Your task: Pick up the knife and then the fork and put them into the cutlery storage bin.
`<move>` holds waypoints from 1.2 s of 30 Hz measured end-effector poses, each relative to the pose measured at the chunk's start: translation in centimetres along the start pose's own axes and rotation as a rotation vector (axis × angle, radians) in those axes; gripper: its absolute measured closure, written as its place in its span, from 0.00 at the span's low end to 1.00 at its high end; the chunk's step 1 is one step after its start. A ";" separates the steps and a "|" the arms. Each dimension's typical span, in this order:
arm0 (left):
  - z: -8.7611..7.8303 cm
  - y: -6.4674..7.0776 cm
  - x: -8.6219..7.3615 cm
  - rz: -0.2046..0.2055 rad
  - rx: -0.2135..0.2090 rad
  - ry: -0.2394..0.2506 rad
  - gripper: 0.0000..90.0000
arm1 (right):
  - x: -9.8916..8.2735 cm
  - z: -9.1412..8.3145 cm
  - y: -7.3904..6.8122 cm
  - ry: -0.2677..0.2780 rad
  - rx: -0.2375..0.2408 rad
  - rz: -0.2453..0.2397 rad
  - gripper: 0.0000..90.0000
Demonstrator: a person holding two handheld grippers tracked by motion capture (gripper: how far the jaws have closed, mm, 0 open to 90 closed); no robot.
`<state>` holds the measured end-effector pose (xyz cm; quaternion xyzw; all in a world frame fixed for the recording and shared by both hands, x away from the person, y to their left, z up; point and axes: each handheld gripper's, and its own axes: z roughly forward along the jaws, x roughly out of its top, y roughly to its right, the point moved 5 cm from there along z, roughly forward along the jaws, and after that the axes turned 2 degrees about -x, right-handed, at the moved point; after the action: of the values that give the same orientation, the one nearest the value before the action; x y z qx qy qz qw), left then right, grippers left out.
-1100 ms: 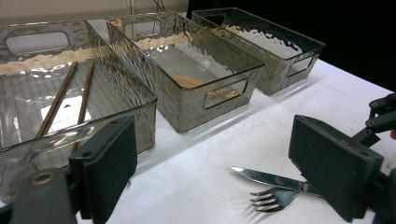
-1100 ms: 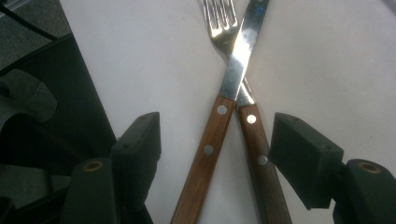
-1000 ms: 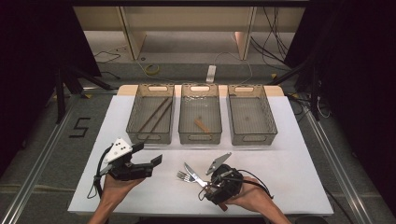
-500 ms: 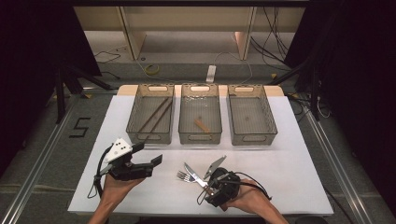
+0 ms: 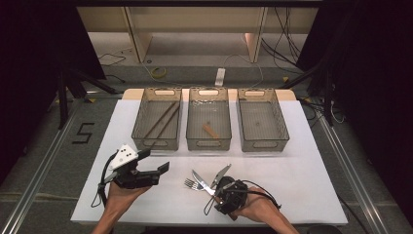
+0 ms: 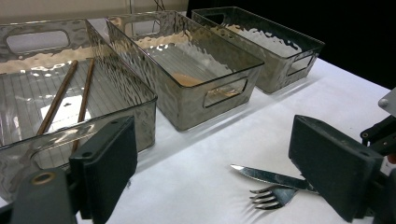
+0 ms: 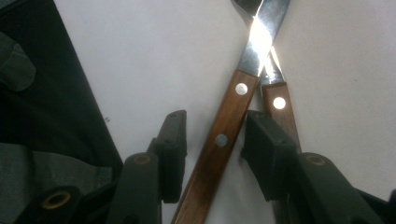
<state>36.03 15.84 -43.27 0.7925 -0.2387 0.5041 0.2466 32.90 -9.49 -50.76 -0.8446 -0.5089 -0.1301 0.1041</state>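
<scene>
The knife (image 7: pixel 219 140) lies on the white desk (image 5: pixel 302 170), its wooden handle crossing over the handle of the fork (image 7: pixel 280 112), and the two blades meet further away like an X. In the high view the knife (image 5: pixel 200 181) and fork (image 5: pixel 191 184) are near the front edge, just before my right tool (image 5: pixel 217 187).

My right tool (image 7: pixel 212 149) has just been closing: a moment ago its jaws stood much wider, and now they are narrow around the knife handle. The handle is between them. The right jaw seems to touch it and covers part of the fork handle; on the left jaw side I see a small gap, so I judge the jaws open, not yet gripping. I think the grasp is about to complete, and there is a risk to catch the fork together with the knife.

My left tool (image 5: pixel 146 168) is open and empty, held above the desk to the left, and the cutlery is well apart from it.

Behind are three bins: the left bin (image 5: pixel 157 122) has chopsticks (image 5: pixel 160 121), the middle bin (image 5: pixel 209 122) has a small wooden piece (image 5: pixel 210 130), and the right bin (image 5: pixel 260 122) looks empty.
</scene>
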 end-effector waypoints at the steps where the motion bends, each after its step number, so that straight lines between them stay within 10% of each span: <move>1: 0.0 0.0 0.0 0.000 -0.002 0.000 0.17 | 0.0 0.1 0.1 0.001 -0.006 -0.009 0.68; 36: 0.0 0.4 -0.2 0.023 -0.009 -0.017 0.17 | 0.5 0.2 0.3 -0.041 -0.072 -0.004 0.85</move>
<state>35.76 15.56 -43.41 0.7930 -0.2520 0.4990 0.2423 33.44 -9.16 -50.85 -0.8493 -0.5074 -0.1311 0.0630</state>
